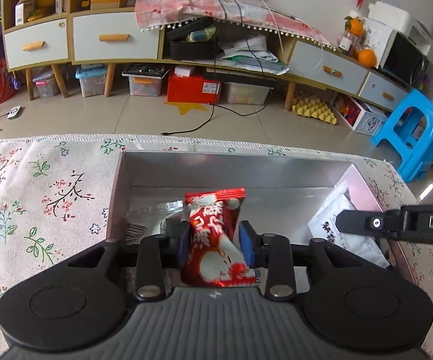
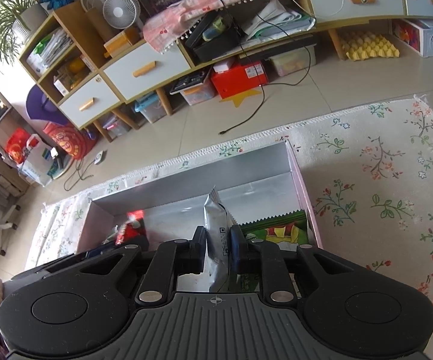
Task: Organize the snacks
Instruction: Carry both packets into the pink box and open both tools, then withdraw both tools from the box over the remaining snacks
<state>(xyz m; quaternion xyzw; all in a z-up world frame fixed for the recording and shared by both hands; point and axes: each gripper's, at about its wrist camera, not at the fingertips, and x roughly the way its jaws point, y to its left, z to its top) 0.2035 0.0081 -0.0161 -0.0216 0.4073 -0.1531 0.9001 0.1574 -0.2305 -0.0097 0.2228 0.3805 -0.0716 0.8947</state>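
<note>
A red snack packet (image 1: pixel 213 219) stands upright between the blue pads of my left gripper (image 1: pixel 215 240), which touch its pinched waist, inside a silver-lined box (image 1: pixel 216 168). A silver foil packet (image 1: pixel 153 213) lies on the box floor to its left. My right gripper (image 2: pixel 218 240) holds a silver-white packet (image 2: pixel 215 210) with a printed code upright over the right half of the box (image 2: pixel 246 162); the packet fills the gap between the pads. A green packet (image 2: pixel 276 231) lies against the box's right wall. The red packet (image 2: pixel 131 228) shows at the left.
The box sits on a floral tablecloth (image 1: pixel 51 195) near the table's far edge. One black finger of the right gripper (image 1: pixel 351 223) reaches in over a white packet (image 1: pixel 327 225). Beyond are a tiled floor, a long cabinet (image 1: pixel 114 39) and a blue stool (image 1: pixel 411 132).
</note>
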